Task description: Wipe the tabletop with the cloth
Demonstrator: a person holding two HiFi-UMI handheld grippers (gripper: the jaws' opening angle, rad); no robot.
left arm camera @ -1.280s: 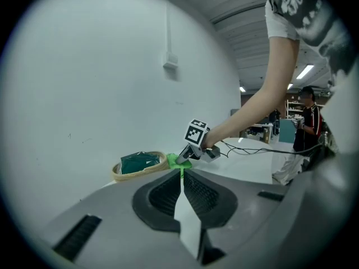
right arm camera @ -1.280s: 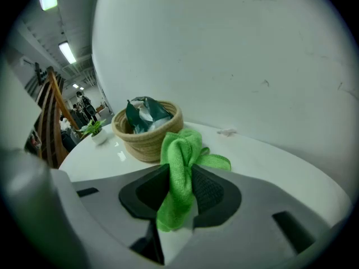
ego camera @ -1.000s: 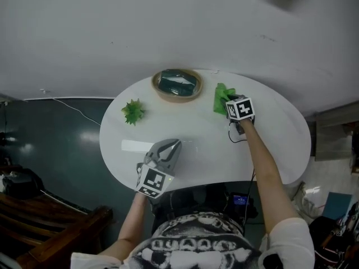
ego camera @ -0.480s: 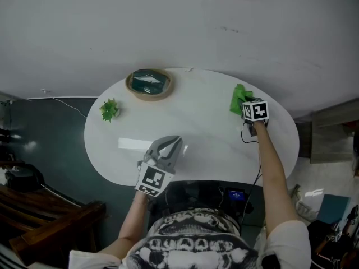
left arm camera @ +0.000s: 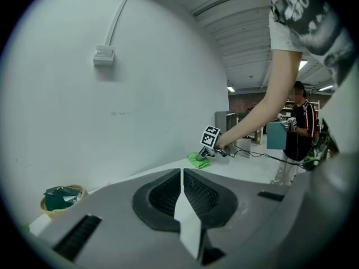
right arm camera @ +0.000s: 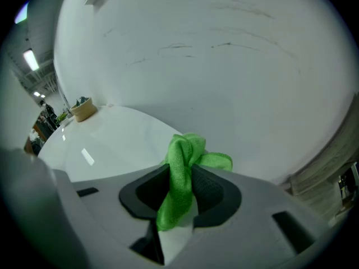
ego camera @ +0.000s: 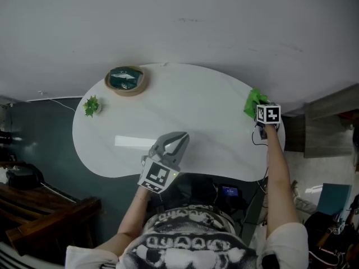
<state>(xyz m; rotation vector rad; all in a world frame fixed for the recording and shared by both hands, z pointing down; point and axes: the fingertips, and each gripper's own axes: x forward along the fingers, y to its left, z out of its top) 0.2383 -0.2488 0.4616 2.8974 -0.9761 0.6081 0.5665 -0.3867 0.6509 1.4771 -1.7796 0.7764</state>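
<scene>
Where the cloth sits: the green cloth (right arm camera: 180, 158) is bunched between the jaws of the right tongs (right arm camera: 185, 186), at the far right end of the white worktop (ego camera: 185, 102), close to its rim and to the wall behind.
Right tongs: clamped on the cloth; 1 fold stands up past the tips and a tail hangs back between the jaws.
Left tongs: the left tongs (left arm camera: 182, 192) have their jaws pressed together on nothing, over the near rim of the worktop, well apart from the cloth.
Contact: in the left gripper view the cloth seems to rest on the surface, though I cannot be sure.
Other things: a bowl (ego camera: 126, 80) and a small plant (ego camera: 91, 105) stand at the far left end.
Stage: likely the right-hand limit of a wiping stroke, with most of the surface lying to the left.
Risk 1: pushing further right would likely carry the cloth off the rim.
Risk 2: so tight a bunch probably wipes only a narrow strip and leaves streaks unwiped.
Risk 3: a long sweep leftward could knock the bowl or plant.
</scene>
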